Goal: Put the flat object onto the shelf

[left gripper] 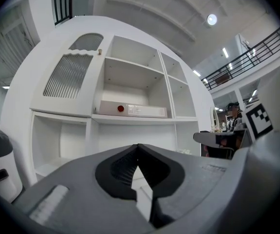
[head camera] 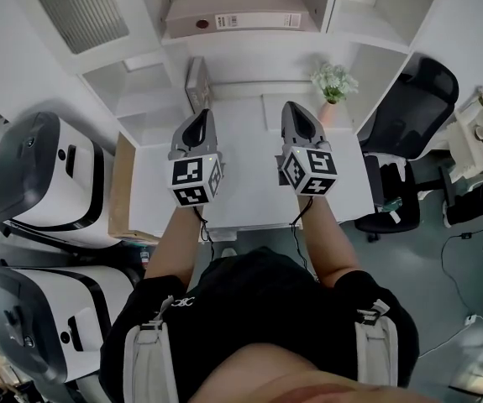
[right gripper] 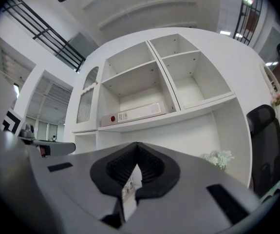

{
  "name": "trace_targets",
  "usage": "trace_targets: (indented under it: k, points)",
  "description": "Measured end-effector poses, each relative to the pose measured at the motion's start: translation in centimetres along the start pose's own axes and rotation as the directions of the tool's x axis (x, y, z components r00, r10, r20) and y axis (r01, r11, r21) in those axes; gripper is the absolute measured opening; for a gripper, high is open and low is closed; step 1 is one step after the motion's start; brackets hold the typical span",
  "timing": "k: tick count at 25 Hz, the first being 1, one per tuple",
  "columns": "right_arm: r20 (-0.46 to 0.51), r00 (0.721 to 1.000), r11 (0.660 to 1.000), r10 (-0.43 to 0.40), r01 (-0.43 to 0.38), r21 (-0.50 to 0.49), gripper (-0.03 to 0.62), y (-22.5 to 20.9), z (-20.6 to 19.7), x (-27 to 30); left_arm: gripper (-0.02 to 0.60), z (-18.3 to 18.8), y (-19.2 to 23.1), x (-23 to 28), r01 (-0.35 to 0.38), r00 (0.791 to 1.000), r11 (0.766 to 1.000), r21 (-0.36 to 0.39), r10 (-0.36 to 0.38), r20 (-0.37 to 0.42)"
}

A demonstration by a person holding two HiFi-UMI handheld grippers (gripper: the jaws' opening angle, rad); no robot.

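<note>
A flat pinkish-grey file box (head camera: 233, 13) with a red dot and a white label lies on a middle board of the white shelf unit (head camera: 249, 42). It also shows in the left gripper view (left gripper: 136, 110) and the right gripper view (right gripper: 137, 113). A second flat grey object (head camera: 196, 82) stands on edge at the back of the white desk (head camera: 254, 187). My left gripper (head camera: 199, 118) and right gripper (head camera: 299, 112) hover side by side over the desk, pointing at the shelf. Both are shut with nothing between the jaws (left gripper: 138, 148) (right gripper: 137, 145).
A small potted plant (head camera: 334, 84) stands at the desk's back right corner, also in the right gripper view (right gripper: 218, 158). A black office chair (head camera: 409, 112) is to the right of the desk. Two white and grey machines (head camera: 35, 175) stand on the left.
</note>
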State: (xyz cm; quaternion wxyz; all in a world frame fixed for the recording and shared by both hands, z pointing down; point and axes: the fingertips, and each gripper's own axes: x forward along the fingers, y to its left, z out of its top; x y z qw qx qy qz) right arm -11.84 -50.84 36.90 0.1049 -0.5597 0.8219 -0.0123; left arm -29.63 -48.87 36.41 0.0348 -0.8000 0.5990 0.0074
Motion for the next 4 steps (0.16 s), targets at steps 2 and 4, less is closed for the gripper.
trace_targets:
  k: [2, 4]
  points:
    - [0.0, 1.0, 1.0, 0.004, -0.004, -0.001, 0.0, 0.25, 0.09, 0.09, 0.017, 0.01, 0.18, -0.02, -0.001, 1.0, 1.0, -0.003, 0.001, -0.001]
    - [0.0, 1.0, 1.0, 0.011, -0.011, -0.005, 0.0, 0.57, 0.16, 0.18, 0.017, 0.03, 0.4, -0.03, 0.0, 1.0, 1.0, -0.019, 0.0, 0.002]
